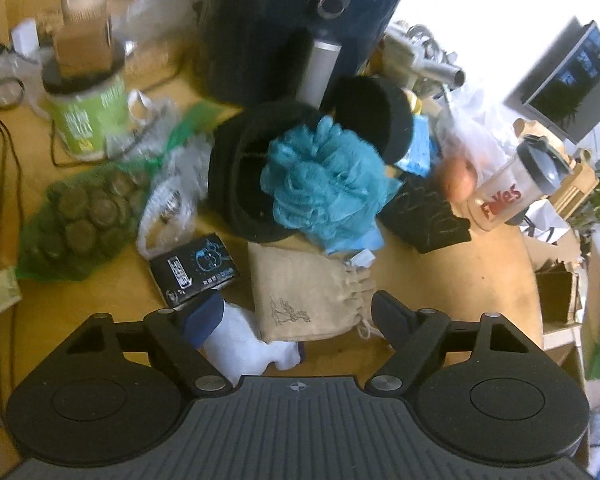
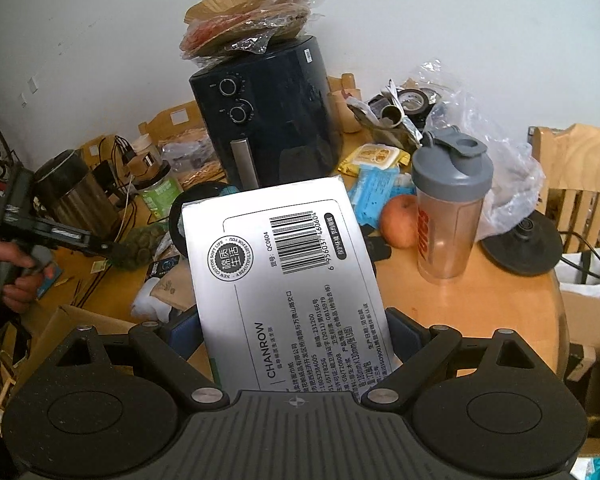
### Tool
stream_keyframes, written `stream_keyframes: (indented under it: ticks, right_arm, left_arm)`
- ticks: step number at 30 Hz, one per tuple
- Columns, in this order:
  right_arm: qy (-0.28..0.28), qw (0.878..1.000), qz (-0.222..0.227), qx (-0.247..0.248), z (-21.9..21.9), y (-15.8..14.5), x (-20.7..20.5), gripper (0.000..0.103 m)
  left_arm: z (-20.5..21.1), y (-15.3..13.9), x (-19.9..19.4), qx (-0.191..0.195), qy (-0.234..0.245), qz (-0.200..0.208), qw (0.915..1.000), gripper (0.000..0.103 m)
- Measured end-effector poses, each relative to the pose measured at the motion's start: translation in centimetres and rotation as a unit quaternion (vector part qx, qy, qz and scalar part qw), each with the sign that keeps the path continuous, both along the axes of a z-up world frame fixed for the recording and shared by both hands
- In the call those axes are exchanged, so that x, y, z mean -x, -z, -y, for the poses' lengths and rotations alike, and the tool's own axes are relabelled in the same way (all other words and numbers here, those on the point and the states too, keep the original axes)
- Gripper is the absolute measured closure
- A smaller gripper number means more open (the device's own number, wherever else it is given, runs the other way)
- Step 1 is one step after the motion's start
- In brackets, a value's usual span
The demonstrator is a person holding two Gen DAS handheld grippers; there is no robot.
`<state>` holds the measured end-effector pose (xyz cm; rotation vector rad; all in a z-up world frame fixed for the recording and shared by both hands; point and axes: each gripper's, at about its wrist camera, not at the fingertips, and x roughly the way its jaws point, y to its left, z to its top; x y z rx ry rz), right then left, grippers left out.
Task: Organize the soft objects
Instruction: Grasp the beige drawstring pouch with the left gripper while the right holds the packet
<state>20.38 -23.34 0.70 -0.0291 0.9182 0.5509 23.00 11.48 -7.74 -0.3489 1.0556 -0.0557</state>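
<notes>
**Tissue pack in the right gripper, soft goods under the left**

The tissue pack [image 2: 288, 280], a white CHANROW packet with its barcode face up, sits clamped between the two fingers of the right gripper [image 2: 292, 332] and juts forward, hiding the table just ahead. Beyond its far end stands a dark blue air fryer [image 2: 264, 120] with a bag of paper liners [image 2: 248, 20] on top. To the right of the pack are an apple [image 2: 400, 222] and a clear shaker bottle [image 2: 448, 204] with a grey lid.

The left gripper [image 1: 296, 312] has its jaws spread wide with nothing pressed between them. A white cloth [image 1: 244, 340] lies against the left finger, and a burlap drawstring pouch [image 1: 304, 296] lies in the gap, clear of the right finger. Just ahead of the pouch a blue bath pouf [image 1: 324, 180] rests in a black knit hat [image 1: 244, 176]. Left of the fingers lies a small black box [image 1: 194, 272], and further left a green mesh bag of discs [image 1: 80, 216] on the wooden table [image 1: 460, 280].
</notes>
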Motion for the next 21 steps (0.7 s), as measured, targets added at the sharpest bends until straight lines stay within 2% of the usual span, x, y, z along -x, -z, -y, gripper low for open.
stream_keyframes:
  ticks: [4, 9, 15, 17, 21]
  right_arm:
    - [0.008, 1.0, -0.003, -0.007, 0.2, 0.1, 0.7, 0.01]
    - [0.006, 1.0, -0.007, -0.004, 0.1, 0.2, 1.1, 0.01]
    - [0.02, 1.0, -0.001, -0.006, 0.7, -0.2, 1.2, 0.01]
    - [0.025, 1.0, 0.002, -0.006, 0.9, -0.3, 1.3, 0.01]
    - [0.03, 1.0, 0.004, -0.008, 1.1, -0.3, 1.5, 0.01]
  left_arm:
    - [-1.1, 2.2, -1.5, 0.03, -0.006, -0.021, 0.9993, 0.04]
    - [-1.9, 4.1, -2.9, 0.052, -0.013, -0.038, 0.9978, 0.049]
    - [-2.7, 6.2, -4.1, 0.075, -0.027, -0.063, 0.9948, 0.054]
    - [-2.9, 6.8, -4.4, 0.089, -0.029, -0.074, 0.9929, 0.062]
    - [-3.1, 7.7, -4.7, 0.114, -0.037, -0.089, 0.9888, 0.065]
